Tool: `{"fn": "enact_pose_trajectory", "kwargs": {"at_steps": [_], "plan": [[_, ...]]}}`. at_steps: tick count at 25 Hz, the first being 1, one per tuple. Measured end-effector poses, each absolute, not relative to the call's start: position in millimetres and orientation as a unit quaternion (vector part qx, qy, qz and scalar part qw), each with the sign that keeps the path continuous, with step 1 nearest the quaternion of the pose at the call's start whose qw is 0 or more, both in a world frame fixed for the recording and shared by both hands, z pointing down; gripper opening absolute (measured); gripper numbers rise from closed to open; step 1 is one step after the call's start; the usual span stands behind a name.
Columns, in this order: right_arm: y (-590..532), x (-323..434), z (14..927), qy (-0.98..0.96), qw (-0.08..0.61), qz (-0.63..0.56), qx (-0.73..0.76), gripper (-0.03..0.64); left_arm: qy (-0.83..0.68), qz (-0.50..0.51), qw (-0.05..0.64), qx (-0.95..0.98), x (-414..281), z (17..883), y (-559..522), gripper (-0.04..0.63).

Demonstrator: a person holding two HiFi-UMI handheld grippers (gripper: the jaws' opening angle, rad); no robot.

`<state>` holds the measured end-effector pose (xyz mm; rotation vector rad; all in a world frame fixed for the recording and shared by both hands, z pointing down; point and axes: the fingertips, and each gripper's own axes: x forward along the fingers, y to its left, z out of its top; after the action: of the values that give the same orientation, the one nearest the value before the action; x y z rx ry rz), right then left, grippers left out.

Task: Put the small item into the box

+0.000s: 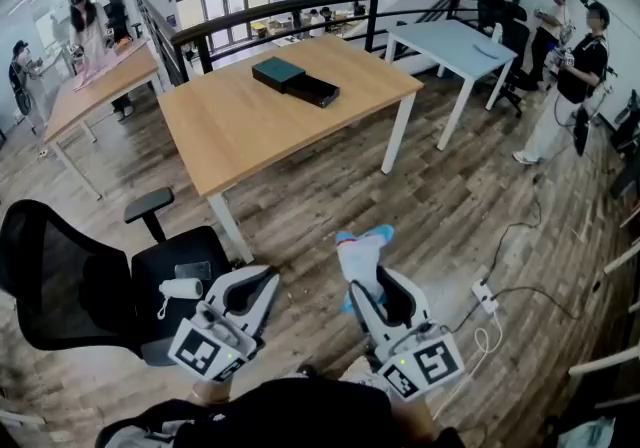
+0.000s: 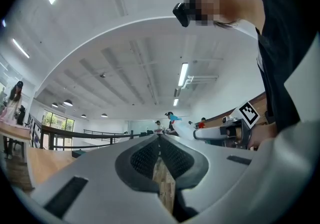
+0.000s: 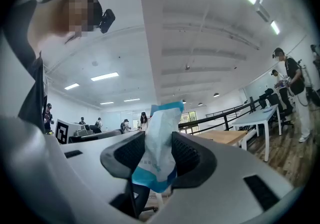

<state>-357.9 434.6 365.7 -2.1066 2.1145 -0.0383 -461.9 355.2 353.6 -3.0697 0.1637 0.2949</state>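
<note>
The small item, one white packet with blue ends point(image 3: 161, 118), stands upright between the fingers point(image 3: 187, 155) of the right gripper point(image 3: 158, 140), which are closed on its lower half while its top sticks out above them. In the head view the same packet point(image 1: 360, 254) is held low, over the wooden floor point(image 1: 470, 206), well apart from the box.

The box point(image 1: 278, 72) is dark teal and lies near the far edge of the middle wooden bench point(image 1: 250, 131). A second, black flat piece point(image 1: 314, 91) touches it on the right side, so two dark pieces lie there in all.

The left gripper point(image 1: 262, 281) is held beside the right gripper point(image 1: 368, 288), both low in the picture. In its own view the left gripper point(image 2: 160, 138) has its fingers closed together at the tips, and nothing is between them.

One black office chair point(image 1: 90, 281) stands just left of the left gripper, with one white roll-shaped object point(image 1: 181, 288) on its seat.

Three benches are in view: the middle one, another wooden one point(image 1: 100, 86) to the left, and a white one point(image 1: 450, 41) to the right. One white power strip point(image 1: 485, 294) lies on the floor to the right. Two people point(image 1: 585, 61) stand at the far right, and others at the far left.
</note>
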Motion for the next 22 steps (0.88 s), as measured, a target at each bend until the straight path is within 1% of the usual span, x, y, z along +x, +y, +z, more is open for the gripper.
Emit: {"fn": "enact_pose_trajectory", "kwargs": {"at_steps": [7, 10, 16, 22], "plan": [[427, -313, 376, 0.711, 0.090, -0.032, -0.697, 0.173, 0.057, 0.076, 0.027, -0.995, -416, 362, 346, 0.023], [420, -286, 374, 0.717, 0.097, -0.032, -0.689, 0.173, 0.056, 0.073, 0.042, -0.995, -390, 358, 345, 0.023], [402, -222, 373, 0.735, 0.101, -0.032, -0.670, 0.173, 0.082, 0.048, 0.052, -0.994, -328, 360, 329, 0.023], [392, -152, 373, 0.745, 0.108, -0.036, -0.658, 0.173, 0.092, 0.048, 0.064, -0.993, -262, 354, 327, 0.023]]}}
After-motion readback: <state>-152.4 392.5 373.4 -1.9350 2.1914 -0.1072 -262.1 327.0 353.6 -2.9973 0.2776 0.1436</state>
